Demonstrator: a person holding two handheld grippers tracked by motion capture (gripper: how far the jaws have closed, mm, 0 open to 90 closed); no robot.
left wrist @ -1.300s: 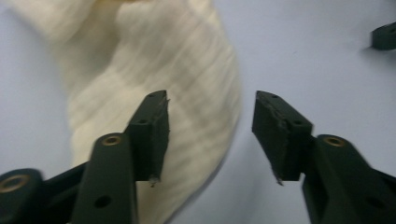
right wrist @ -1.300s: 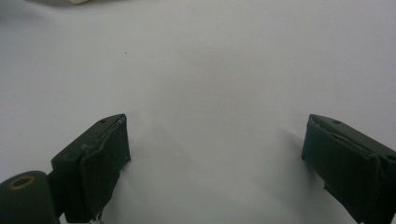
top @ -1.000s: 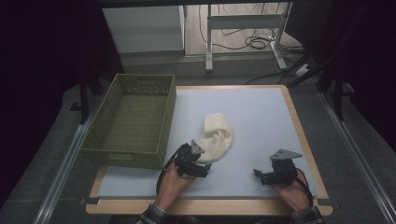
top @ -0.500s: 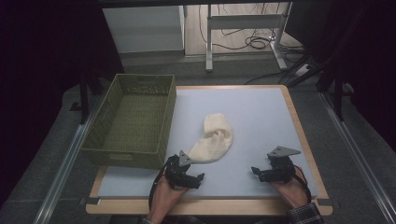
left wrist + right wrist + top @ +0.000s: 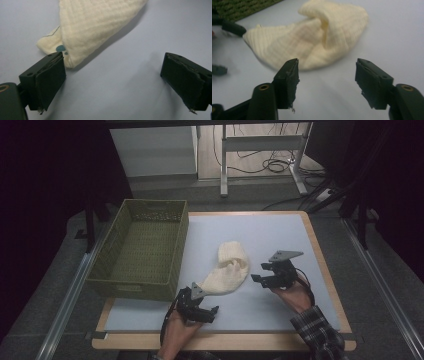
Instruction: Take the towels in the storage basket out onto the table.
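Note:
A crumpled cream cloth (image 5: 227,270) lies on the pale blue table, right of the green basket. My left gripper (image 5: 212,314) sits near the front edge just below the cloth's near corner. In the left gripper view it (image 5: 113,58) is open wide, having widened a moment ago, and the cloth's corner (image 5: 82,27) lies beside its left jaw, not between the jaws. My right gripper (image 5: 260,272) hovers right of the cloth. Its jaws (image 5: 327,62) have just been closing and stand apart, with the cloth (image 5: 312,42) just beyond them and nothing between.
A green woven basket (image 5: 107,282) stands on the table's left side, overhanging its edge. The table's wooden rim (image 5: 325,270) runs along the right. Bare surface lies behind and right of the cloth. Desk legs and cables are on the floor beyond.
My left gripper has drawn back from the cloth's corner toward the near edge. My right gripper has moved up and left toward the cloth.

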